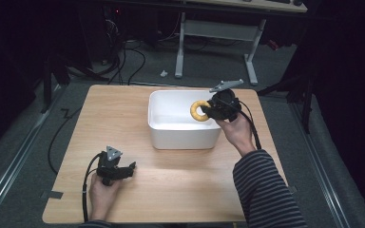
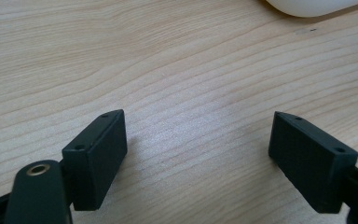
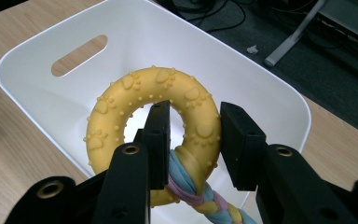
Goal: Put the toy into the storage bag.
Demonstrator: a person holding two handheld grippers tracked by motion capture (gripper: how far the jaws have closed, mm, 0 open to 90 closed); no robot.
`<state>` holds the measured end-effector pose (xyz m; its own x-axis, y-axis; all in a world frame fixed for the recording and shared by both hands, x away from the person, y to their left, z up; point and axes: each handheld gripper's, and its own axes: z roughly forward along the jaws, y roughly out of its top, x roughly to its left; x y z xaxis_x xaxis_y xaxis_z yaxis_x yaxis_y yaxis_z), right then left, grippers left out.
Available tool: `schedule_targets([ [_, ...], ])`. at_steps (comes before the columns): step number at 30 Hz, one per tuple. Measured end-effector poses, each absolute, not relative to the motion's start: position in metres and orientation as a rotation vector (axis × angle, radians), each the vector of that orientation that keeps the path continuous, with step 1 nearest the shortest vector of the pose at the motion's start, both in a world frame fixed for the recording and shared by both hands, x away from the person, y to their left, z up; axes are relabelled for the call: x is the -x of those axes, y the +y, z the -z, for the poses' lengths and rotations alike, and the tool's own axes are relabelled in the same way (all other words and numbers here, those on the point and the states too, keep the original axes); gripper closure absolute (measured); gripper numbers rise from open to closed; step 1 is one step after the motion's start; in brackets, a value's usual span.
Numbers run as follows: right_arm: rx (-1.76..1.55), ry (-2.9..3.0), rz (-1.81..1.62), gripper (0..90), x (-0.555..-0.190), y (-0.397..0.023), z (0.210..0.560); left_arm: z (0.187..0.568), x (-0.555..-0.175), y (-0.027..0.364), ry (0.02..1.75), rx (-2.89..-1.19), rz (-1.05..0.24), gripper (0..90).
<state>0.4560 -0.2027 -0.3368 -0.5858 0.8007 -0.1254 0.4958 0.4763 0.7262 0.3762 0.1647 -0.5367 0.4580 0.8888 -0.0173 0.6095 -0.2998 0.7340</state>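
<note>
A yellow rubber ring toy (image 1: 199, 110) with paw prints hangs over the right side of a white bin (image 1: 171, 135). My right gripper (image 1: 208, 110) is shut on it. In the right gripper view one jaw passes through the hole of the ring (image 3: 116, 112) and the other presses its outer side, so the right gripper (image 3: 193, 123) clamps the band. A braided pastel rope (image 3: 200, 191) hangs from the ring's near edge. The bin (image 3: 205, 51) lies below, with a slot handle in its far wall. My left gripper (image 1: 132, 167) rests open on the wooden table (image 1: 123, 114) at the front left, its jaws wide apart around bare wood (image 2: 198, 135).
A corner of the bin (image 2: 307, 4) lies well ahead of the left gripper. A strip of tape (image 1: 52, 194) sits at the table's front left corner. Beyond the table's far edge are desk legs (image 1: 252, 61) and cables on the floor.
</note>
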Motion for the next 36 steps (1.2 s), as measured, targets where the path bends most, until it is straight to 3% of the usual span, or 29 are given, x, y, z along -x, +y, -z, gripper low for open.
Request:
schedule_targets([
  [36, -1.083, 2.438, -0.839, 65.2, -0.481, -0.164, 0.376, 0.537, -0.376, 0.165, 1.245, -2.026, -0.524, 19.7],
])
